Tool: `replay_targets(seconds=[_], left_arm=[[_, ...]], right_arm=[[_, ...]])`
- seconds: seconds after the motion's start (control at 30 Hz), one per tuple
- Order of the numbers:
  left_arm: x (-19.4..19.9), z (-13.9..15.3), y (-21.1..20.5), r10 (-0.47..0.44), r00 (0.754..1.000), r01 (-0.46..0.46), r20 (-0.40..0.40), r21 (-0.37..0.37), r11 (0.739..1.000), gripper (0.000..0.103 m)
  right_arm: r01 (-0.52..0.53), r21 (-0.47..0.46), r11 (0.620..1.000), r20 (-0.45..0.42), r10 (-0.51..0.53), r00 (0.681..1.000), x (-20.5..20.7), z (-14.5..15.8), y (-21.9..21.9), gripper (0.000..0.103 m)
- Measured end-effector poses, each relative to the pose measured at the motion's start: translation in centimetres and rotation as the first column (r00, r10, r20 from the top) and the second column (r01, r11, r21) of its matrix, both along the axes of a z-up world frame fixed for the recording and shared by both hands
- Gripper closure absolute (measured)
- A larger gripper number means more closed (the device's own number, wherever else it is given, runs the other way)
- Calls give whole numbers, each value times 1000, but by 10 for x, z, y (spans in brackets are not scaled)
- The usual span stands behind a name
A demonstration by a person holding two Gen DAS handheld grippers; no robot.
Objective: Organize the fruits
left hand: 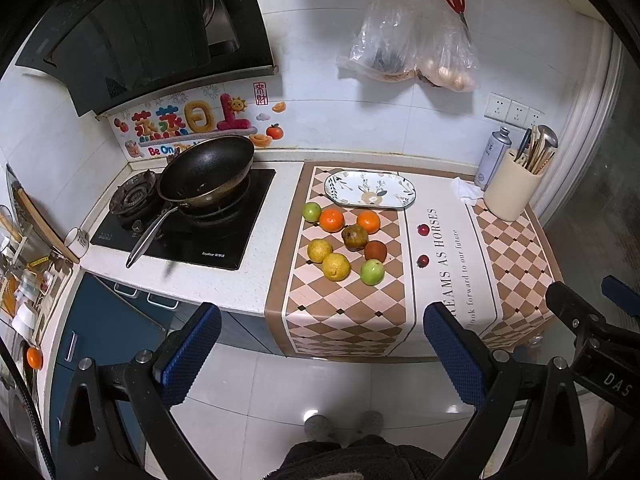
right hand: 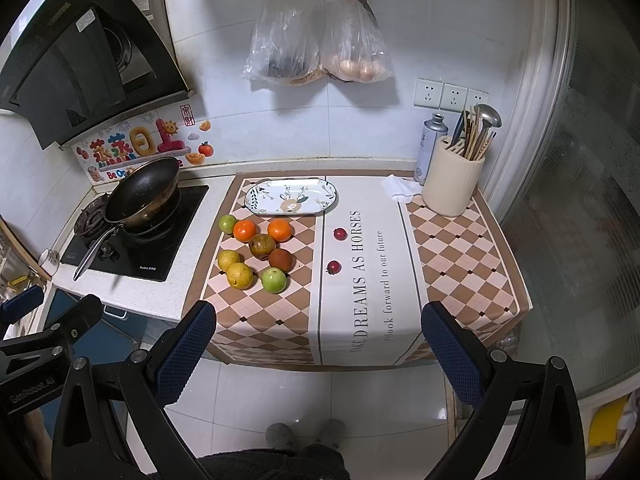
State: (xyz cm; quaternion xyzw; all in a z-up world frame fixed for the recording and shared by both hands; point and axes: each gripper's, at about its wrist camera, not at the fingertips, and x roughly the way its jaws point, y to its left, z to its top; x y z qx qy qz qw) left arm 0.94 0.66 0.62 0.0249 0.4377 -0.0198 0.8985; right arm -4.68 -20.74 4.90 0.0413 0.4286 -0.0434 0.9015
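black hand-held gripper [left hand: 322, 354], blue textured pads [left hand: 190, 354].

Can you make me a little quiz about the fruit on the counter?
1. True or false: the plate already has fruit on it.
2. How many oranges lie on the mat?
3. Which stands nearest the plate? A) green apple B) orange C) lemon

Key:
1. False; it holds nothing.
2. Two.
3. B. Both the left tool and right tool hang open, back from the counter, holding nothing.
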Motion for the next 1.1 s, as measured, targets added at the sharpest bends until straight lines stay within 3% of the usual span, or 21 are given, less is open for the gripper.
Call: replay_targets(seconds=[0.47,0.67,0.9,1.1], left_arm=[[-1,0,0,-1,1000,1,7,3,1000,0],[24,-6,15,32,997,-34,69,36,999,0],[71,-46,52,101,993,-106,59,88,991,0],[135,-103,73,128,985,-122,-119,52,991,0]], right_arm=[[21,17,1000,8,-21,1000,-5,3,2,0],[50,65,997,31,-52,998,3,-6,8,0],[59,154,986,2,-60,998,46,-52,20,0],[58,226,972,-153,-24,988,119,-127,23,0]])
